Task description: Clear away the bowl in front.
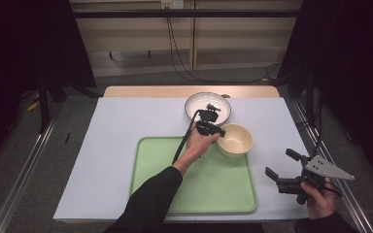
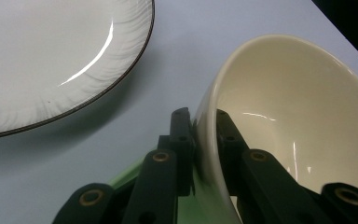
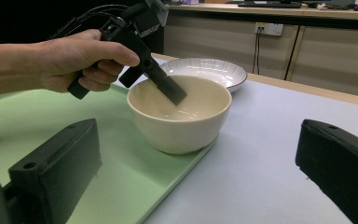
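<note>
A wooden table carries a pale bluish-white mat over most of its top, on which lie a green tray near the front and a white ribbed plate just behind it.

A recording lab, not a home — black curtains hang at both sides of the desk, metal rails flank it, and cables trail from wall sockets beyond its far edge.

Dim rm; beige cabinets behind, grey floor, wall socket.
</note>
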Action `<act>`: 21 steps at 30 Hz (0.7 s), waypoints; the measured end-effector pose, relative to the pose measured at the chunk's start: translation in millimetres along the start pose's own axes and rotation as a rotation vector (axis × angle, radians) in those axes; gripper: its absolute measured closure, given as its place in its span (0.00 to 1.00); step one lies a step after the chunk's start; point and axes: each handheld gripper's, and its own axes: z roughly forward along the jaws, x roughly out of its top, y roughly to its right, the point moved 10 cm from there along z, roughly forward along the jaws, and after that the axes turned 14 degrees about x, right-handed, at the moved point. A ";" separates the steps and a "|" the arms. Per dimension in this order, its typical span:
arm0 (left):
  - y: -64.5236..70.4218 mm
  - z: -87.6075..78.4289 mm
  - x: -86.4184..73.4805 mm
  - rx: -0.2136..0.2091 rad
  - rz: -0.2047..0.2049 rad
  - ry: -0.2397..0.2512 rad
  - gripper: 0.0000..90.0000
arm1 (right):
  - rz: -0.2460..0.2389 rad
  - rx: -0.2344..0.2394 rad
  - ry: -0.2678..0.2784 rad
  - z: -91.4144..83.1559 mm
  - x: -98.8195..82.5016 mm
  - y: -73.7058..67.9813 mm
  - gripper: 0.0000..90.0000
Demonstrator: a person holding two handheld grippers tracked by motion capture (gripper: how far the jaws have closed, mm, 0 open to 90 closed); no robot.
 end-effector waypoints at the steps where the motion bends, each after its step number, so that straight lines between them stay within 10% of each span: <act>1: 0.0 0.0 0.0 0.000 0.000 0.000 0.89 | -0.001 -0.002 0.000 -0.1 0.0 0.3 0.00; 11: -1.2 -2.4 4.1 0.049 0.058 0.059 0.70 | 0.000 0.004 0.002 0.0 0.1 -0.2 0.00; 21: -5.8 -7.9 9.4 0.079 0.096 0.119 0.27 | -0.002 0.002 0.004 -0.2 0.5 0.4 0.00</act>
